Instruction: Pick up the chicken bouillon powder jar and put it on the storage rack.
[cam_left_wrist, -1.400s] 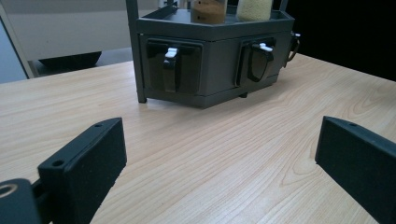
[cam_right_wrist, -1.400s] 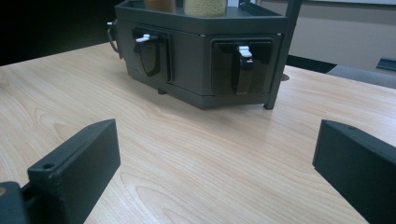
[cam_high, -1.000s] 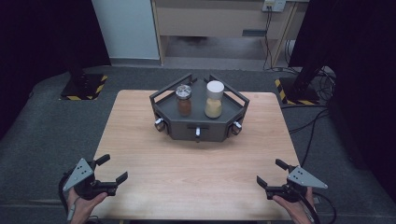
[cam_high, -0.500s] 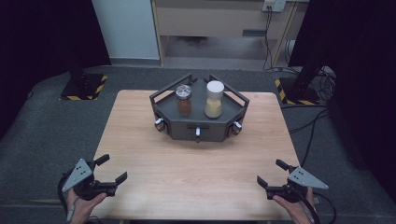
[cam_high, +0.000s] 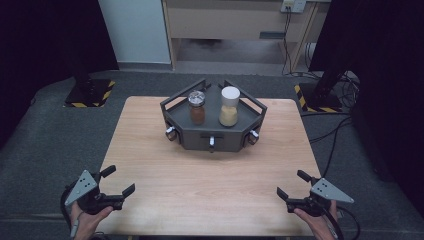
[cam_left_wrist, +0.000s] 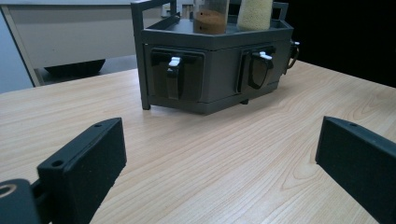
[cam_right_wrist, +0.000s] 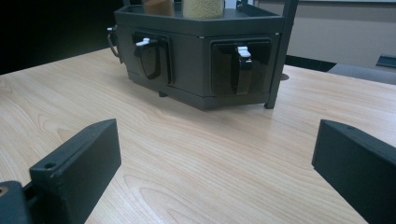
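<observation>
A dark grey hexagonal rack stands at the far middle of the wooden table. On top of it are a jar of brown spice with a metal lid and a jar of yellow grains with a white lid. The rack's front faces carry black hanging scoops with white tips. My left gripper rests open at the near left corner, nothing between its jaws. Near the right corner, my right gripper is open and empty too. Both point at the rack from a distance.
Dark carpet surrounds the table. Behind it stand a pale cabinet and a white panel. Black stand bases with yellow-black tape sit left and right of the table, with cables on the floor at right.
</observation>
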